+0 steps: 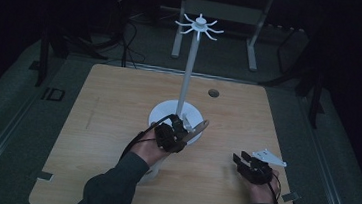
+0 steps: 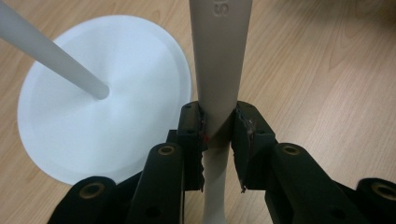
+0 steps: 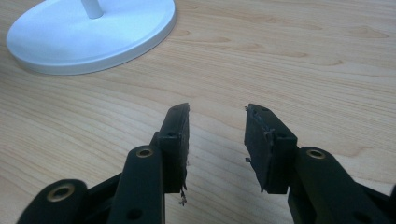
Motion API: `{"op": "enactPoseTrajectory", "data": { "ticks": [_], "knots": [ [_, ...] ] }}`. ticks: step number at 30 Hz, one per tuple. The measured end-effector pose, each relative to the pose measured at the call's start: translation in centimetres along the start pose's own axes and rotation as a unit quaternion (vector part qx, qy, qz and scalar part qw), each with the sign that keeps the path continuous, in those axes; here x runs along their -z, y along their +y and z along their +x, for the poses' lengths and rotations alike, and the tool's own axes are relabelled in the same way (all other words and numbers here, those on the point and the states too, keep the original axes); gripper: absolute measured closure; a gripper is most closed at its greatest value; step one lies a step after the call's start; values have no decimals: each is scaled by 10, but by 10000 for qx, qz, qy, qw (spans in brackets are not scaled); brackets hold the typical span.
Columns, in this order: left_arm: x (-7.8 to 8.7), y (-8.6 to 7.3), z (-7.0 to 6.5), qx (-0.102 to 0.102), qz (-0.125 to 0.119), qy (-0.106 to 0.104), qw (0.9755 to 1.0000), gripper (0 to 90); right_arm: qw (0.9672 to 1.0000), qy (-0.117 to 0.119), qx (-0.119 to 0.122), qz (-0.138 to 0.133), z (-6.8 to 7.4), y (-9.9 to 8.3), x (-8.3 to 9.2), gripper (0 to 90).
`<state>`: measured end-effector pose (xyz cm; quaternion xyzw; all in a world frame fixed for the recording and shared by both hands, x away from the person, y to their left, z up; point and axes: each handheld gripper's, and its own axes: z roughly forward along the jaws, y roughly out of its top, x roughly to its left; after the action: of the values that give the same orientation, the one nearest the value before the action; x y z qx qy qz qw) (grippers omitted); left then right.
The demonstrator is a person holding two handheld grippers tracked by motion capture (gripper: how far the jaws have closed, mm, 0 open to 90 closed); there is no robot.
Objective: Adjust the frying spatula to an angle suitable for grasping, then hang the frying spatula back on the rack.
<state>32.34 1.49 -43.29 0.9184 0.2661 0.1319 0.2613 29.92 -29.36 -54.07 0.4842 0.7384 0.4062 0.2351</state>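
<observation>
1. Left tool (image 2: 218, 135) pinches a pale, flat-handled utensil (image 2: 219, 70), likely a spatula or spoon, low on its handle; the pads press the narrow waist of it, and the wider part runs on ahead of the jaws over the tabletop (image 2: 327, 70).
2. From the high view the left tool (image 1: 178, 131) sits near the middle of the tabletop, just at the near rim of the white round base (image 1: 165, 111) of a tall stand (image 1: 187, 77). The stand's pole rises to a ring of hooks (image 1: 199, 26) well above the hand.
3. Right tool (image 3: 217, 140) rests spread, with nothing between its jaws, near the right edge of the tabletop toward the near corner, apart from the stand.
4. Judged risk: the grip is on a thin, smooth neck far from the utensil's head, so the long end could pivot or slide between the pads as it is lifted.
5. Judged risk: the utensil lies close beside the pole; a swing on the way up could knock it, and the stand is tall on a small base, so it might rock or tip.
6. Judged risk: the hooks are slender and high; if the handle has a hanging hole, which I cannot tell, a tilted utensil could miss the hook and drop.
7. The idle right tool is too far off to steady the base quickly.
</observation>
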Motion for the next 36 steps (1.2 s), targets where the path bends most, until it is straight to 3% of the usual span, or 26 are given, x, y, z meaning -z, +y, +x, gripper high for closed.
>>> {"op": "enactPoseTrajectory", "data": {
  "ticks": [11, 27, 36],
  "knots": [
    [9, 0, 4, 135, -259, 81, 9995, 742, 10000, -83, 36, 2, 0, 0, 0, 592],
    [25, 1, 10, 360, -662, 237, 9969, 743, 9999, -128, 59, -3, 0, 0, 0, 588],
    [34, 4, 8, 392, -1055, 442, 9927, 742, 9999, -136, 39, -24, 0, 0, 0, 585]
  ]
}}
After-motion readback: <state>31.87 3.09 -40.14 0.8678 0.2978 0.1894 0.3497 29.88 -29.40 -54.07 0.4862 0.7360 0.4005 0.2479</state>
